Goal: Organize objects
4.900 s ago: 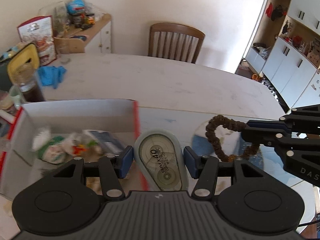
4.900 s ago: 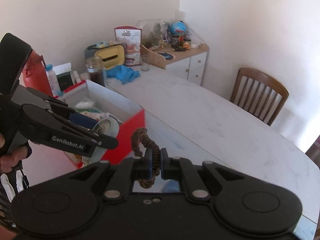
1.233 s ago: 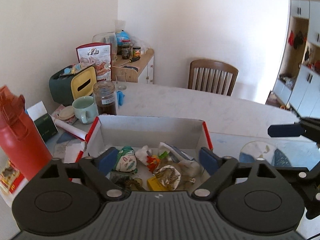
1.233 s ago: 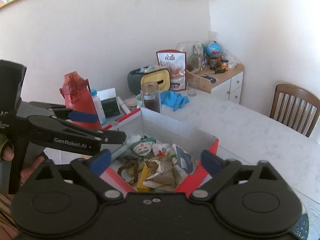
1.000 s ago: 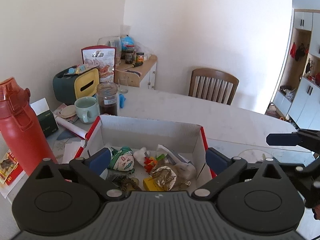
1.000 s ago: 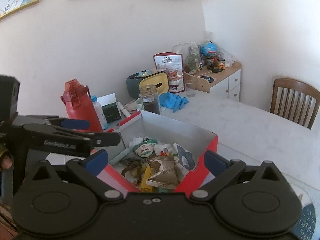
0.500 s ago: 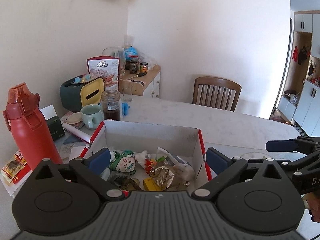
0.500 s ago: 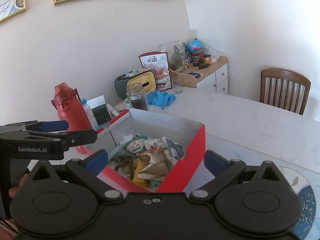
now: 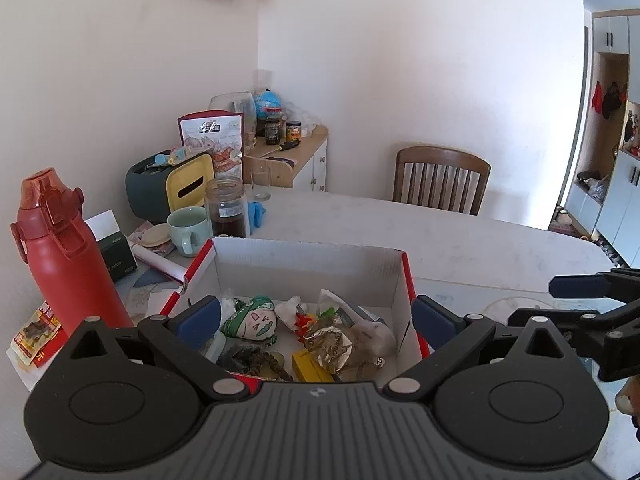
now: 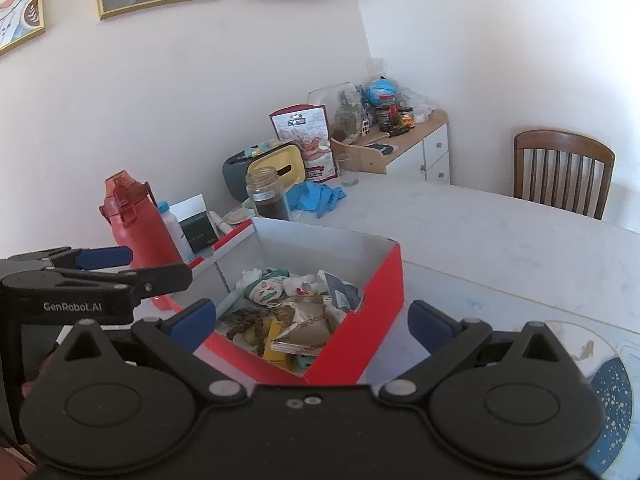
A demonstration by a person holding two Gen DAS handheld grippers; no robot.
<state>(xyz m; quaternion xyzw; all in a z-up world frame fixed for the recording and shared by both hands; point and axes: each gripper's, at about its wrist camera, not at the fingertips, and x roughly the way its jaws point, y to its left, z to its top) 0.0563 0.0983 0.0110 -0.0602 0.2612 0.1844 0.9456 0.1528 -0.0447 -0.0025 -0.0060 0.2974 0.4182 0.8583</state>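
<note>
Both grippers are backing up and away from the red cardboard box (image 9: 308,272), where the small items are lying. Left gripper (image 9: 316,318) and right gripper (image 10: 310,322) are gaping wide, holding nothing. Best to keep retreating level, clear of the box rim.

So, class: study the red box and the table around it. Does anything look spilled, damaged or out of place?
Nothing looks spilled or broken. The red box stands upright on the table, its contents heaped loosely inside. Blue gloves lie crumpled beside the jar. Both the left gripper and right gripper are open and empty.
</note>
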